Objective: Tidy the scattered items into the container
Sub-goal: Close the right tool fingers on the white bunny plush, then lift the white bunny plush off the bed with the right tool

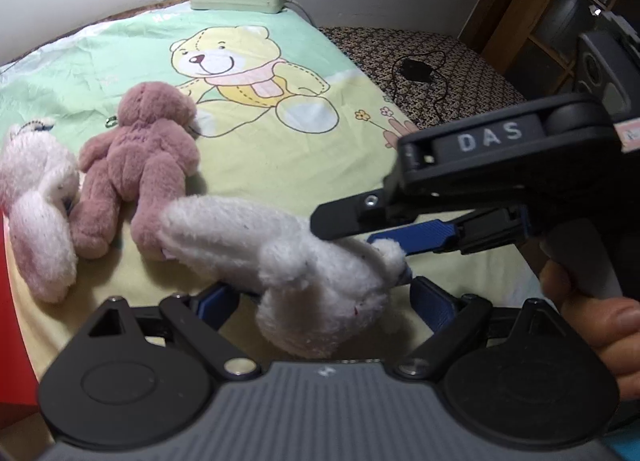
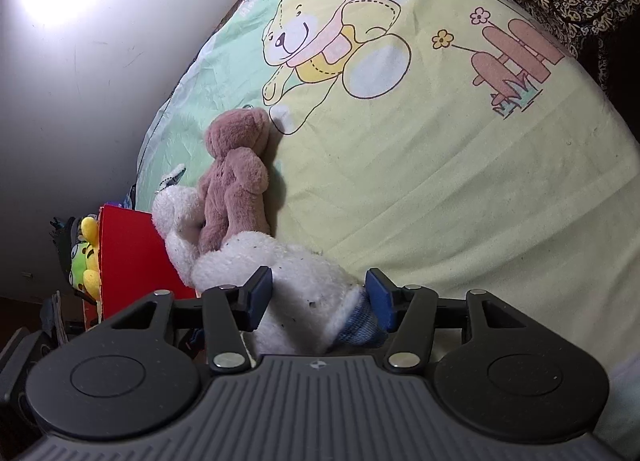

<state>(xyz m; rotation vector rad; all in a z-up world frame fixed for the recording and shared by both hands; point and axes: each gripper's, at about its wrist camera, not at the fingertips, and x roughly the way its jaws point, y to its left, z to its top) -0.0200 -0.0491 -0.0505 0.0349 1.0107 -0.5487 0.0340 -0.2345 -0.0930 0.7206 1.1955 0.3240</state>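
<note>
White bunny (image 1: 312, 273) lies between both grippers' parted jaws, left gripper (image 1: 320, 297) wide, right gripper (image 2: 316, 293) loosely round it, brown bear (image 1: 140, 157) far left on sheet (image 1: 300, 157)

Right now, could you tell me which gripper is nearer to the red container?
Left. The left gripper straddles the white plush toy, the red container just to its left; the right gripper meets the toy from the opposite side, farther from the container.
</note>
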